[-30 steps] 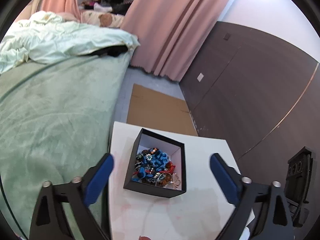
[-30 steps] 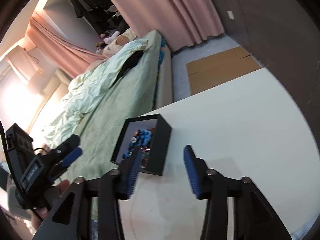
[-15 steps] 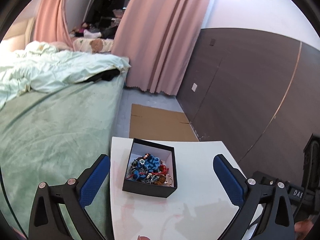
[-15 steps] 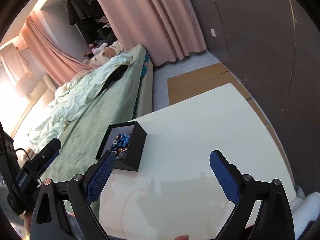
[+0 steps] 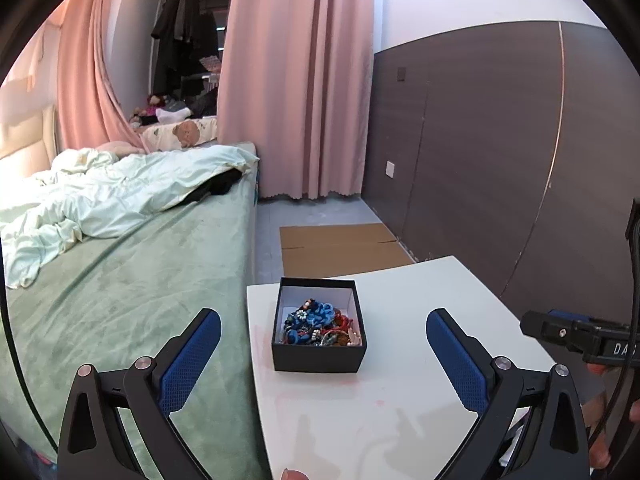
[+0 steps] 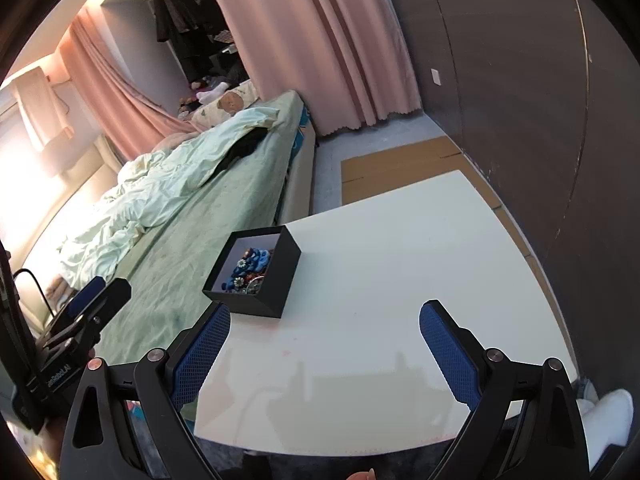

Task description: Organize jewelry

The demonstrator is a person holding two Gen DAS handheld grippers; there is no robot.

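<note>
Pink curtains [image 5: 296, 80] and a dark wall panel [image 5: 480, 152] back a white table [image 5: 400, 400] set just beside a green bed [image 5: 132, 280]. Ahead of the left gripper [image 5: 322, 358], between its wide-spread fingers, sits a black box [image 5: 318, 354] heaped with jewelry [image 5: 318, 326]. Its jaws grip nothing. The right gripper [image 6: 324, 344], jaws just opened wide and empty, has the box ahead near its left finger.

Small square black cardboard box [image 5: 318, 356], white inside, lid off, sits upright on white tabletop [image 5: 400, 400] nr its left-far corner, close to edge by the bed. Inside: tangled heap of jewelry [image 5: 320, 326], mostly blue beads w/ red, orange & silver bits, filling the bottom, below the rim.
</note>
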